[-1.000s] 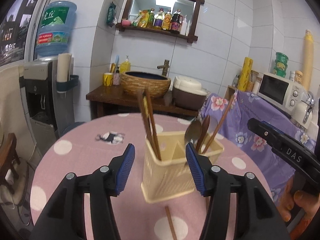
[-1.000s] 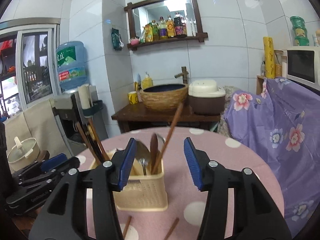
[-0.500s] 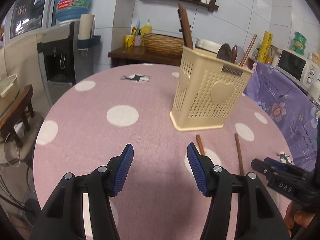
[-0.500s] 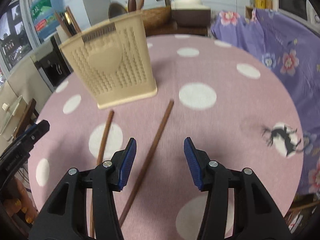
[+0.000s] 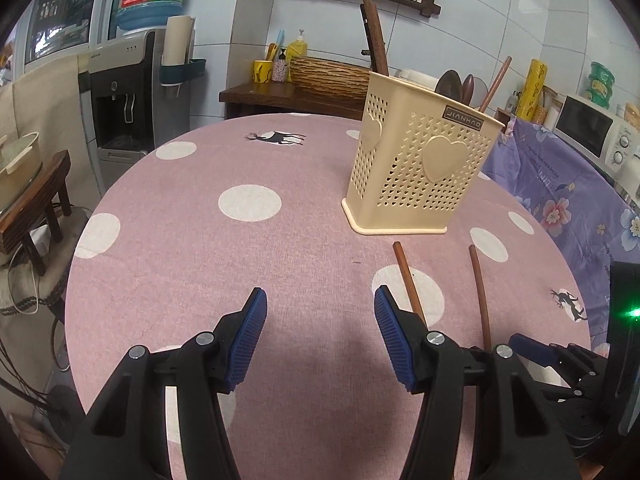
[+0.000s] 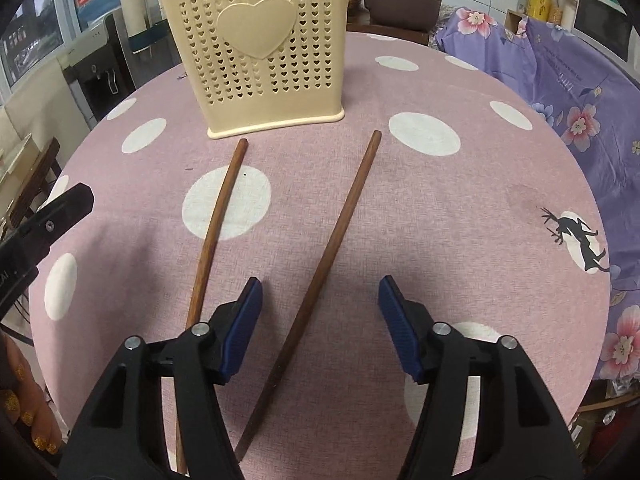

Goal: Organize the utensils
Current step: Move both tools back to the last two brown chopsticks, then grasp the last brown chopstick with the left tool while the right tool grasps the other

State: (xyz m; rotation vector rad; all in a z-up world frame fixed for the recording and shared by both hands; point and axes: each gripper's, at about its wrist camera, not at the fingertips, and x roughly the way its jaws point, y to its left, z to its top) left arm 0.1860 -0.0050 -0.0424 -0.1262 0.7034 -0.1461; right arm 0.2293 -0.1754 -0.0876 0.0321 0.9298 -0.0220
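Since half a second ago both grippers have eased closer to the round table (image 5: 168, 240), so the utensil holder (image 6: 256, 46) looms larger in the right wrist view and the two chopsticks in front of it reach further under the right gripper (image 6: 320, 322). That gripper hangs released, its blue pads wide apart, straddling the right chopstick (image 6: 332, 248), while the left chopstick (image 6: 218, 224) runs just outside its left pad; neither stick is touched. The left gripper (image 5: 318, 334) is likewise spread and grasps nothing, hovering over bare pink cloth well in front of the holder. The holder is a cream plastic basket pierced with small hearts, a big raised heart on its face, standing upright with wooden spoons (image 5: 454, 86) and more chopsticks (image 5: 374, 34) poking from its top. Both loose sticks are dark brown wood, their far tips just short of the holder's base. Behind the holder stands a water dispenser (image 5: 124, 92); to its right, a microwave (image 5: 592, 130) above a purple flowered cover (image 6: 560, 76).
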